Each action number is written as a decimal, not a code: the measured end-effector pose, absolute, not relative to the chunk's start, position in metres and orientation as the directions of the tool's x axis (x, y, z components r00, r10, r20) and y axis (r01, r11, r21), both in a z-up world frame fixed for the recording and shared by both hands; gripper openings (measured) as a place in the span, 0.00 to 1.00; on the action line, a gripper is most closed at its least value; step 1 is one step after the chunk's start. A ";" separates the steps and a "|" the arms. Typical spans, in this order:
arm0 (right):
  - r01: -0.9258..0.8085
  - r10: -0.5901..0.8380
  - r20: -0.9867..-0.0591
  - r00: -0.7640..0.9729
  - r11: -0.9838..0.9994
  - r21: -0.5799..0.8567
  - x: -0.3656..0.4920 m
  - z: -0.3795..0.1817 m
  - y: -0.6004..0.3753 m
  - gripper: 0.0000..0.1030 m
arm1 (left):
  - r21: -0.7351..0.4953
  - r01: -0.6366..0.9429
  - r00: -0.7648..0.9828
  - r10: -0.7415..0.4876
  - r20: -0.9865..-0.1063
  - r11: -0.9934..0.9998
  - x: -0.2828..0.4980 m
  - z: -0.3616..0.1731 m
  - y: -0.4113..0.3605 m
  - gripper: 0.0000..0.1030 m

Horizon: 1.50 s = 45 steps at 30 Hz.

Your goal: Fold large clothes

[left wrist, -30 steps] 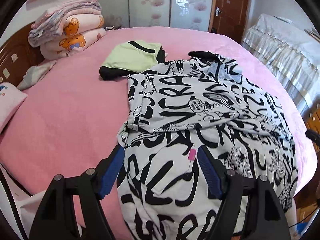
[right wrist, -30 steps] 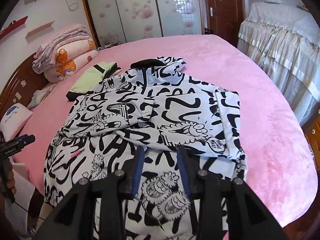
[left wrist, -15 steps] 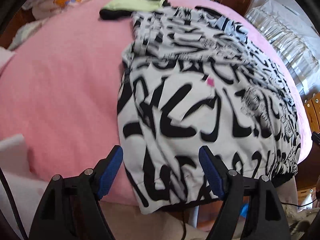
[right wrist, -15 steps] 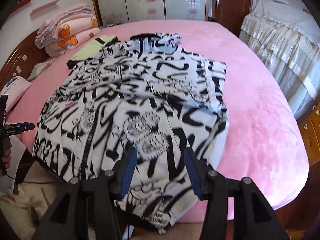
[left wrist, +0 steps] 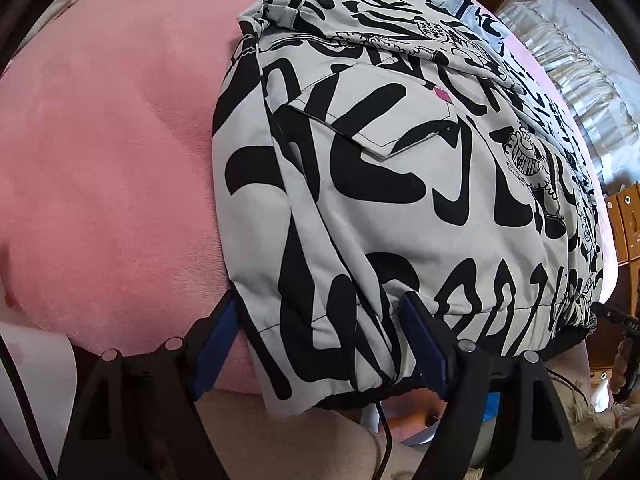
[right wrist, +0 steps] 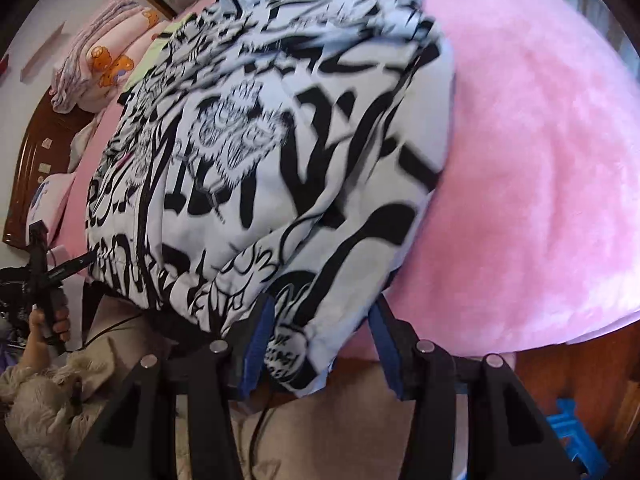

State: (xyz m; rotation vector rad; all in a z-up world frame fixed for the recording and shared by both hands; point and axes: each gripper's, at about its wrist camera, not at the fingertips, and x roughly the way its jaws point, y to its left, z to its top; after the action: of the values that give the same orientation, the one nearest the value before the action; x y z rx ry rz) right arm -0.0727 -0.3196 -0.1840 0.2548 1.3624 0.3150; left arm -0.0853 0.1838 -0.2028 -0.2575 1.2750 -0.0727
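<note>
At bed edge: jacket hem between open tongs

Pink bed, wooden headboard

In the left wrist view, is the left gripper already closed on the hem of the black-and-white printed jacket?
No: the left gripper stands wide open, its blue pads on either side of the hem of the black-and-white printed jacket.

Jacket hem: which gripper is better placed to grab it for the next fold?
Roughly even; slight edge to the left gripper. Its open jaws straddle the hem corner of the jacket, sharp in view. The right gripper is open around the other corner too, but its view is motion-blurred.
</note>
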 end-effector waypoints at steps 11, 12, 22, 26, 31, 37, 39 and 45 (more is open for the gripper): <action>-0.247 0.322 -0.888 0.329 0.937 0.248 -0.071 -0.150 -0.287 0.14 | -0.361 -0.049 0.342 -0.324 -0.882 0.931 -0.084 -0.194 0.186 0.18; -0.253 0.336 -0.867 0.368 0.933 0.255 -0.071 -0.139 -0.288 0.13 | -0.385 -0.049 0.354 -0.344 -0.870 0.922 -0.083 -0.188 0.185 0.16; -0.175 0.433 -0.637 0.638 0.887 0.428 -0.050 -0.039 -0.329 0.11 | -0.662 -0.035 0.609 -0.509 -0.609 0.749 -0.066 -0.078 0.207 0.14; -0.130 0.440 -0.553 0.708 0.850 0.511 -0.019 -0.010 -0.343 0.10 | -0.742 -0.075 0.694 -0.499 -0.519 0.666 -0.046 -0.050 0.232 0.14; -0.119 0.454 -0.499 0.739 0.816 0.566 0.042 0.014 -0.356 0.10 | -0.745 -0.089 0.731 -0.465 -0.499 0.661 0.010 -0.029 0.234 0.13; -0.053 0.433 -0.515 0.740 0.800 0.597 0.129 0.007 -0.357 0.10 | -0.732 -0.133 0.730 -0.433 -0.528 0.668 0.097 -0.033 0.234 0.13; -0.019 0.421 -0.534 0.734 0.798 0.603 0.150 -0.003 -0.359 0.10 | -0.715 -0.152 0.720 -0.420 -0.553 0.682 0.124 -0.041 0.231 0.13; 0.067 0.392 -0.592 0.704 0.794 0.605 0.194 -0.038 -0.360 0.10 | -0.655 -0.185 0.689 -0.379 -0.618 0.733 0.177 -0.067 0.224 0.13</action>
State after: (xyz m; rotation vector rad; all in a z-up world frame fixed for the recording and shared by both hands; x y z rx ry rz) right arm 0.1941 -0.3603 -0.0377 0.6429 0.7804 0.1952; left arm 0.1771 0.2241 -0.0669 -0.7617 0.8230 -0.1212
